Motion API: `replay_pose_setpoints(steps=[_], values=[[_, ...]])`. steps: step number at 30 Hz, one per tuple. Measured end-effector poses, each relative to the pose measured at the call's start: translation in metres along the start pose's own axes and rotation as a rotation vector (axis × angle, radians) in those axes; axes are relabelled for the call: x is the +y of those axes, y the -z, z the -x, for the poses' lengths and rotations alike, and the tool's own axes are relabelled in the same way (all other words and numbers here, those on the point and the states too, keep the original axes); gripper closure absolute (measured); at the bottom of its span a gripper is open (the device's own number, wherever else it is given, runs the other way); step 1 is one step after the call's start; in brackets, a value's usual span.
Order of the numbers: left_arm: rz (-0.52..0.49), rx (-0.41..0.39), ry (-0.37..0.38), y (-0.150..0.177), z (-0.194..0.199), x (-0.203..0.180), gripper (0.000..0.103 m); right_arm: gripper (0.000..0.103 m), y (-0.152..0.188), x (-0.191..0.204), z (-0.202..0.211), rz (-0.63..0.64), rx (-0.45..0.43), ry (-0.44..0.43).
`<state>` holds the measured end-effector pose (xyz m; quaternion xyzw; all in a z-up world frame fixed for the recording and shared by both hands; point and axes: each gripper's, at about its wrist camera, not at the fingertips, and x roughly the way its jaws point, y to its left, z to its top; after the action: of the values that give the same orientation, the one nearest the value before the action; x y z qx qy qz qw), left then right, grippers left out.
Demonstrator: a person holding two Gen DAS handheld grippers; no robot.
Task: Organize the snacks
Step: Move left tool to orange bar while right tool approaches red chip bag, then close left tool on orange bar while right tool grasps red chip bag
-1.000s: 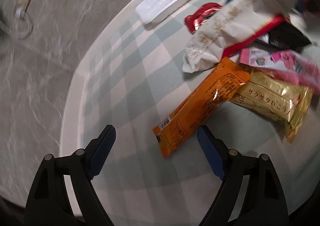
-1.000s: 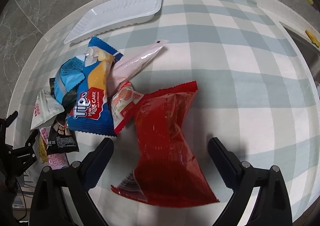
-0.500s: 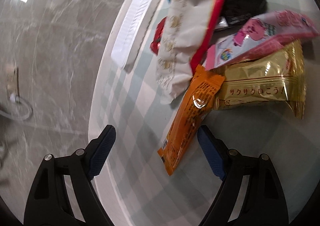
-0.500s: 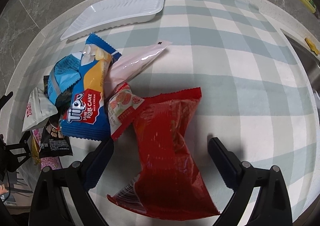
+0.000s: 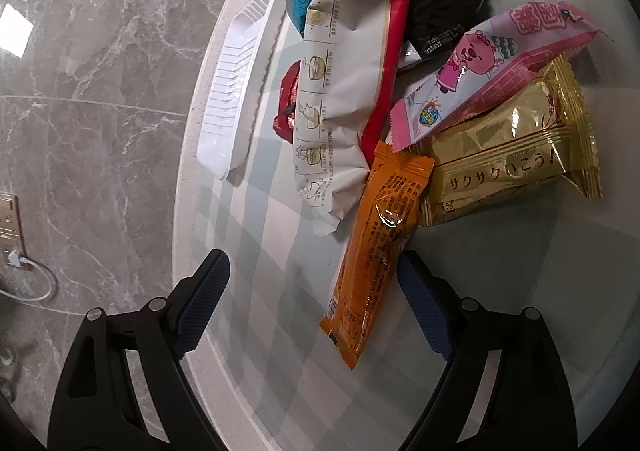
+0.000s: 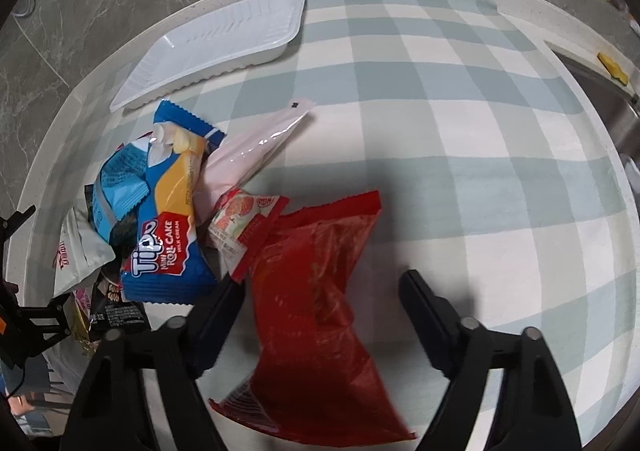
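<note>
The left hand-held gripper [image 5: 313,303] is spread wide and holds nothing. The orange bar wrapper [image 5: 376,251] lies lengthwise in the gap, close against the right-side finger, with the far end tucked among the pile at 12 o'clock. That end touches the gold packet [image 5: 512,159] at 2 o'clock and the white sachet [image 5: 344,91] at 11 o'clock. The pink pack [image 5: 492,67] rests across the gold one.

The right hand-held gripper [image 6: 322,315] is equally wide and empty. The red bag [image 6: 320,311] runs between its fingers, extending past them towards 6 o'clock. At 10 o'clock the blue roll-cake pack [image 6: 168,219] and a small red-and-white packet [image 6: 248,227] crowd the bag's upper corner, which the small packet seems to overlap. The white tray [image 6: 224,47] sits bare at 11 o'clock on the checked tabletop [image 6: 460,131], well apart from both tools. It is probably where the snacks belong.

Risks from here:
- The orange bar sits off-centre, so closing on it could push it sideways instead of pinching it.
- Lifting it may drag the gold packet and sachet along, since their edges overlap.
- The red bag is slack and glossy. A pinch on loose film could slip, or the bag could sag and knock the small packet.
- The left tool works near the tabletop rim, so a nudged wrapper could slide off.
</note>
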<state>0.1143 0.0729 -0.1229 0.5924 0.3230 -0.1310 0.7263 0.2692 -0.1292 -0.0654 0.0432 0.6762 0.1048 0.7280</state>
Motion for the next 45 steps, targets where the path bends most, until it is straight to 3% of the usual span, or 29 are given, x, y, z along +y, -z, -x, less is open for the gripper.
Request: replay_pose_setpoints(steps=[6,8,11,15,30,35,42,45], values=[[0.066,0.02,0.171,0.001,-0.009,0.025,0.035,0.047,-0.003,-0.004,0.002,0.042,-0.008,0.005],[0.065,0.015,0.201,0.001,-0.01,0.029,0.036,0.048,-0.005,-0.003,0.001,0.069,-0.007,0.013],[0.073,0.007,0.254,0.003,-0.013,0.037,0.038,0.049,-0.005,0.001,-0.001,0.098,-0.004,0.028],[0.11,0.013,0.39,0.006,-0.022,0.05,0.048,0.049,-0.004,0.005,-0.001,0.119,-0.003,0.044],[0.118,0.075,0.805,0.002,-0.079,0.099,0.048,0.046,-0.002,0.007,-0.001,0.117,-0.01,0.047],[0.13,0.074,0.864,0.003,-0.096,0.11,0.047,0.04,-0.001,0.008,-0.001,0.115,-0.015,0.039],[0.074,0.051,0.849,-0.005,-0.096,0.106,0.044,0.034,0.0,0.011,-0.003,0.127,-0.016,0.042],[0.076,0.064,0.838,-0.016,-0.091,0.101,0.036,0.033,-0.001,0.011,-0.003,0.127,-0.015,0.041]])
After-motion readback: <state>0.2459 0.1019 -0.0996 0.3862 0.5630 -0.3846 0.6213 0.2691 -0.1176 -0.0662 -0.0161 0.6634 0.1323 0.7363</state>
